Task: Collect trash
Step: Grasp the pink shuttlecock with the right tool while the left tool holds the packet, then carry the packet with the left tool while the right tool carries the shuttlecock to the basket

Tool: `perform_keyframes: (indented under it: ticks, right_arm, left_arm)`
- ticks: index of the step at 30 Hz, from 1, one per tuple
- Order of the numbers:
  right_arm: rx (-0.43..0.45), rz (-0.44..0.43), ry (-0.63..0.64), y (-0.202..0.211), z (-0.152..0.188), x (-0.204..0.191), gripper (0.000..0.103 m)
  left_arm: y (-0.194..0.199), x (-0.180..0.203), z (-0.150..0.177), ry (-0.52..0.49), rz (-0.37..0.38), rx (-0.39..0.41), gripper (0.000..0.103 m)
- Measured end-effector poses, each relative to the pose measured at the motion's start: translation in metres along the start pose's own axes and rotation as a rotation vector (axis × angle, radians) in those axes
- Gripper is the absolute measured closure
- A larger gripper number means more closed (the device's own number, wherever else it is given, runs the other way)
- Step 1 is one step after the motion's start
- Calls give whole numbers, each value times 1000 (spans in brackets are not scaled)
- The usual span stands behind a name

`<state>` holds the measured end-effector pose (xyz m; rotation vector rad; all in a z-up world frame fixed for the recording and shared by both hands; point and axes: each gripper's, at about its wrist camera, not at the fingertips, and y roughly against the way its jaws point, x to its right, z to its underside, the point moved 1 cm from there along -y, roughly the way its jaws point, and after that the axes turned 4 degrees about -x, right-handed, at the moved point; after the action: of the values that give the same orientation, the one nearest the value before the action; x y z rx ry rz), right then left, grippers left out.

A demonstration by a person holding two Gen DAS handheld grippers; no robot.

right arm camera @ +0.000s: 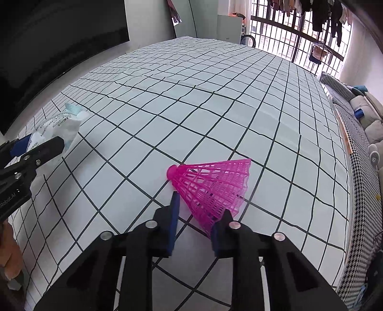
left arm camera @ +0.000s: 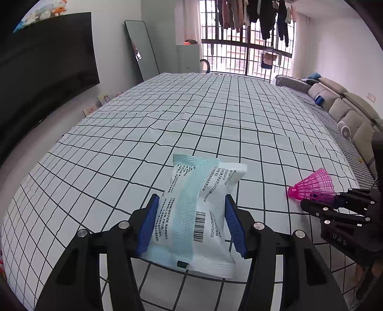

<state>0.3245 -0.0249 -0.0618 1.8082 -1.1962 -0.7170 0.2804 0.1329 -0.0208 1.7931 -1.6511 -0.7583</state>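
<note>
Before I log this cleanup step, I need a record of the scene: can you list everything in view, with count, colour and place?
packet: one, white and pale blue with black print, on the cloth, between the left tool's pads
shuttlecock: one, pink plastic, lying on its side, skirt between the right tool's pads
checked cloth: one, white with black grid, covering the table
screen: one, black, on the left wall
mirror: one, leaning against the far wall
sofa: one, grey, right side
hanging clothes: several, dark, at the barred window
left tool: black, blue pads, gripping the packet
right tool: black, blue pads, closed on the shuttlecock
</note>
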Motion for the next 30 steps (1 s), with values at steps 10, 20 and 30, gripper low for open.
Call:
perform_keyframes:
  ticks: [10, 20, 30]
  right_arm:
    - [94, -32, -70, 61, 45, 7, 100]
    - [161, -26, -144, 114, 107, 14, 100]
    - [221, 43, -251, 174, 187, 41, 100]
  left_arm:
    - [18, 12, 1, -28, 27, 31, 50]
    - [58, 39, 29, -104, 86, 24, 50]
    - [123, 96, 69, -187, 189, 63, 50]
